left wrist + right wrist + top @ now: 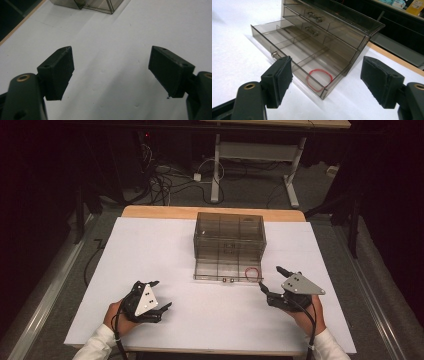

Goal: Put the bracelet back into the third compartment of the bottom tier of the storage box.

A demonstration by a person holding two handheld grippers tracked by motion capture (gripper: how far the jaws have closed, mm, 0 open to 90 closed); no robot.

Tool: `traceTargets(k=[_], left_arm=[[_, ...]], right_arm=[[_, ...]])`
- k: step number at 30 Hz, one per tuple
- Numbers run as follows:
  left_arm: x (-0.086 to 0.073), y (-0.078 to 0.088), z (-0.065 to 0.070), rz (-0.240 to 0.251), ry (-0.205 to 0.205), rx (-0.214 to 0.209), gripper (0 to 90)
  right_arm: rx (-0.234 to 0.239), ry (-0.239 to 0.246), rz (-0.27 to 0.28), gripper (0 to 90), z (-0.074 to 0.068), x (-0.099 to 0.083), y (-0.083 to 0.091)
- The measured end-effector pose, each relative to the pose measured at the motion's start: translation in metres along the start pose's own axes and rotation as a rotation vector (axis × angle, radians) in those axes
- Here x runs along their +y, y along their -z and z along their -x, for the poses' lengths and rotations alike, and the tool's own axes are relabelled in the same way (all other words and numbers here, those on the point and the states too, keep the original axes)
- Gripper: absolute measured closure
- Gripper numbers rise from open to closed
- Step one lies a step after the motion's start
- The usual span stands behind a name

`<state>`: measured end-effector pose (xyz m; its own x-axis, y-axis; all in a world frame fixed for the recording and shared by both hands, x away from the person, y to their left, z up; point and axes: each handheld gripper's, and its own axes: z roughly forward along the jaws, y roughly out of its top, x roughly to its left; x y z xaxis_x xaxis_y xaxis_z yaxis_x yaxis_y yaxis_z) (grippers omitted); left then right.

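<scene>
A smoky clear plastic drawer cabinet (229,236) stands at the middle of the white table (165,255). Its bottom drawer (227,270) is pulled out toward me. A red rubber band (251,272) lies in that drawer's right compartment, and it lies flat on the drawer floor (319,79) in the right gripper view. My right gripper (270,279) is open just right of the drawer's front corner, with nothing between its pads. My left gripper (161,294) rests low at the near left, open over bare table (112,72).
The cabinet's two upper drawers (317,22) with metal knobs are closed. The table's wooden far edge (210,213) runs behind the cabinet. Beyond it are cables on the floor (175,180) and another table's legs (216,170). Dark drops flank both sides.
</scene>
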<state>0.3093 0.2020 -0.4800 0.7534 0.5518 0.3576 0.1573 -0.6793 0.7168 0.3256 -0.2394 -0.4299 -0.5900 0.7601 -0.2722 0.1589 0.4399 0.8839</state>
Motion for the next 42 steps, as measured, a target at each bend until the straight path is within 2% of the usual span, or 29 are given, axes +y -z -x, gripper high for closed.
traceTargets(k=[7,11,15,19,21,23,27,31,42], left_arm=[[0.000,0.000,-0.001,0.004,0.002,-0.007,19.8],[-0.001,0.001,-0.002,0.007,0.006,-0.005,19.8],[-0.001,0.001,-0.004,0.014,0.015,-0.006,19.8],[-0.001,0.000,-0.005,0.019,0.019,-0.011,19.8],[-0.001,0.000,-0.006,0.022,0.020,-0.013,19.8],[-0.002,0.000,-0.006,0.021,0.018,-0.014,19.8],[-0.002,0.001,-0.006,0.025,0.018,-0.011,19.8],[-0.001,0.001,-0.006,0.026,0.016,-0.011,19.8],[-0.001,0.000,-0.006,0.030,0.017,-0.015,19.8]], right_arm=[[0.000,0.009,-0.008,29.2,-0.004,-0.009,0.004],[0.002,0.005,-0.008,34.4,-0.005,-0.015,0.006],[0.013,-0.014,0.003,50.9,-0.006,-0.022,0.007],[0.041,-0.008,-0.027,68.1,-0.007,-0.027,0.006],[0.057,-0.016,-0.030,72.8,-0.007,-0.028,0.005],[0.072,0.001,-0.045,79.1,-0.009,-0.029,0.004],[0.077,0.006,-0.053,89.9,-0.010,-0.030,0.003],[0.083,0.029,-0.069,90.0,-0.013,-0.030,0.002],[0.094,0.046,-0.087,90.0,-0.016,-0.030,0.000]])
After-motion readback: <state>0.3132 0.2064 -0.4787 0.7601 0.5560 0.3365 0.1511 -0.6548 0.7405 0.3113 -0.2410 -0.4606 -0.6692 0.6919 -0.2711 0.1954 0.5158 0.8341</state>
